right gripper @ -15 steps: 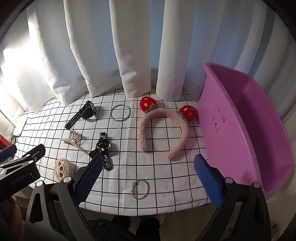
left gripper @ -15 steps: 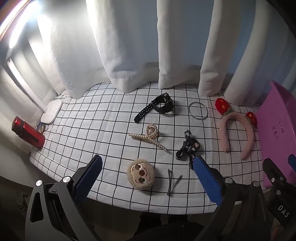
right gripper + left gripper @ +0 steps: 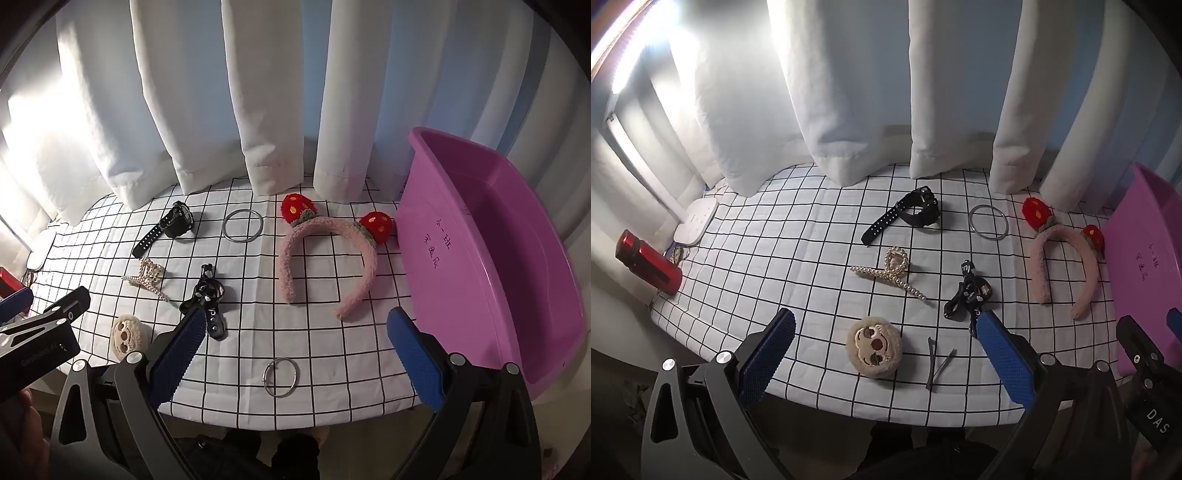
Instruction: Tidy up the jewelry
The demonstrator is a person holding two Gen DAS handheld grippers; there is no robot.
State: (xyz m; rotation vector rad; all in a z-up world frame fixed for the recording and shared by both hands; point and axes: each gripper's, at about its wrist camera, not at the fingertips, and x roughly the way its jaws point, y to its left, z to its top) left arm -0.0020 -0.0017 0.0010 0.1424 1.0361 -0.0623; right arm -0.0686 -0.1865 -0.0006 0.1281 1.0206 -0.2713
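Both grippers, left gripper [image 3: 884,350] and right gripper [image 3: 295,345], hover with fingers spread, empty. The fluffy pink strawberry headband [image 3: 327,258] looks light and springy; pinch its padded arch.

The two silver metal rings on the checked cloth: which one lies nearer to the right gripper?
The thin silver ring at the cloth's front edge, between the open right gripper fingers; the larger silver ring lies far back beside the black watch.

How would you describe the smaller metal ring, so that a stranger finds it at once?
Start at the purple tub on the right of the checked cloth. Go left along the near edge to the right gripper; the ring lies flat between its fingers. Unlike the larger ring by the watch, it has a small clasp.
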